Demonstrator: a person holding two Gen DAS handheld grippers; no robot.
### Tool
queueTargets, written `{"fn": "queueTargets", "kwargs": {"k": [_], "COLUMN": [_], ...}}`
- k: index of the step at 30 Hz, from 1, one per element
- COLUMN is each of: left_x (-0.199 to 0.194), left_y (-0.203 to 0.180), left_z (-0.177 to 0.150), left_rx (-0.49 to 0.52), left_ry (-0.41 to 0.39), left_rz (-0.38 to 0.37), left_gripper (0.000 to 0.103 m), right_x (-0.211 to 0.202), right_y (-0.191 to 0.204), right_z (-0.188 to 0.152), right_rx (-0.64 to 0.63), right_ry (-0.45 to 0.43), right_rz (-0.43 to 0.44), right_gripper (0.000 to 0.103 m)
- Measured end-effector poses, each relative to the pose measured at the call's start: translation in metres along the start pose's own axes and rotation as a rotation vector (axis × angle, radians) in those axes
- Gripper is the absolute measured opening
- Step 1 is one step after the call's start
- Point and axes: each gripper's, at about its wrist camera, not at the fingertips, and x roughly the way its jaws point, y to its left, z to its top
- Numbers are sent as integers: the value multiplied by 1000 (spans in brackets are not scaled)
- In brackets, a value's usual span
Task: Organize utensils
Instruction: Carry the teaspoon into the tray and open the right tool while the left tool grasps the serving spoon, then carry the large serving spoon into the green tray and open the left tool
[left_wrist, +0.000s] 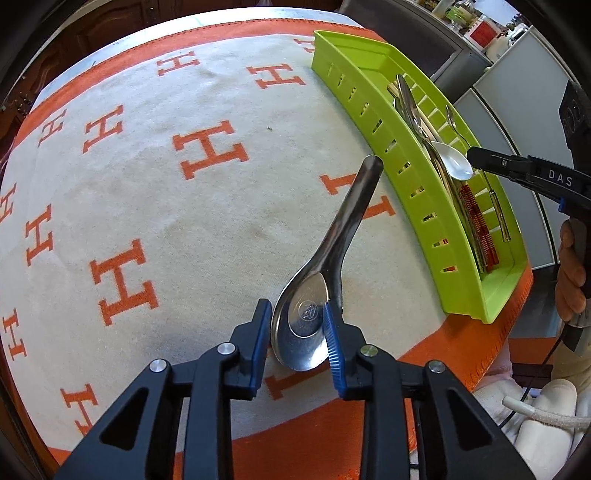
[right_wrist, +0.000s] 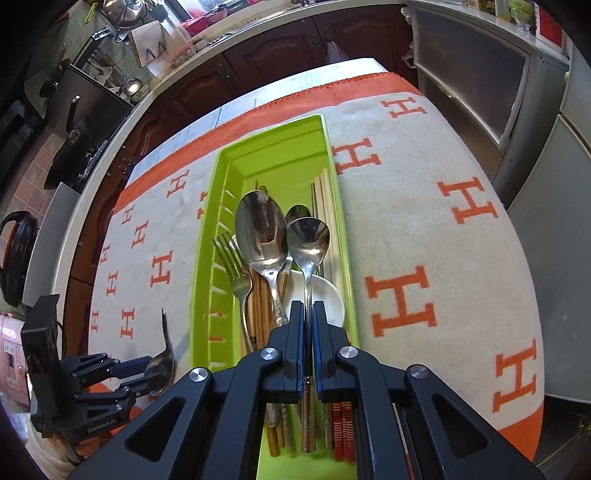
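My left gripper (left_wrist: 295, 310) points down at the cloth with its blue pads on both sides of the bowl of a metal soup spoon (left_wrist: 332, 240). The spoon's handle runs up towards the green tray (left_wrist: 369, 110). From the right wrist view this gripper (right_wrist: 147, 373) holds that soup spoon (right_wrist: 164, 354) at the lower left. My right gripper (right_wrist: 307, 306) is shut on the thin handle of a small metal spoon (right_wrist: 308, 240) over the tray (right_wrist: 273, 155). In the tray lie a large spoon (right_wrist: 260, 232), a fork (right_wrist: 236, 273), a white ceramic spoon (right_wrist: 328, 299) and chopsticks (right_wrist: 327, 199).
A cream cloth with orange H letters (left_wrist: 210, 155) covers the table, and its orange border (left_wrist: 461, 350) marks the near edge. A hand (left_wrist: 570, 280) holds the right gripper (left_wrist: 476, 157) beside the tray. Dark cabinets (right_wrist: 258, 66) and grey appliances (right_wrist: 480, 92) stand beyond the table.
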Motion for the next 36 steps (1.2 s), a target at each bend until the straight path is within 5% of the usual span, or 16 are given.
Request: {"fn": "queueTargets", "kwargs": {"k": [2,6,23,36], "left_x": [3,4,-21,-85], "left_y": [-2,0,6,2], "left_z": [-1,-6,-26,-12], "left_rx": [-20,-77,-218,-245], "left_ry": [-2,-21,-93,-226], "left_rz": [4,-20,-74,-152], "left_gripper": [8,5,0,0], "right_x": [2,3,-16,-25], "right_y": [0,-1,-6,-10], "right_z": [-1,-8,-24,-27], "right_rx": [6,5,6,9], "right_ry": [4,10,-13,-22], "right_rz": [14,16,59,79], "right_gripper": [4,5,5,5]}}
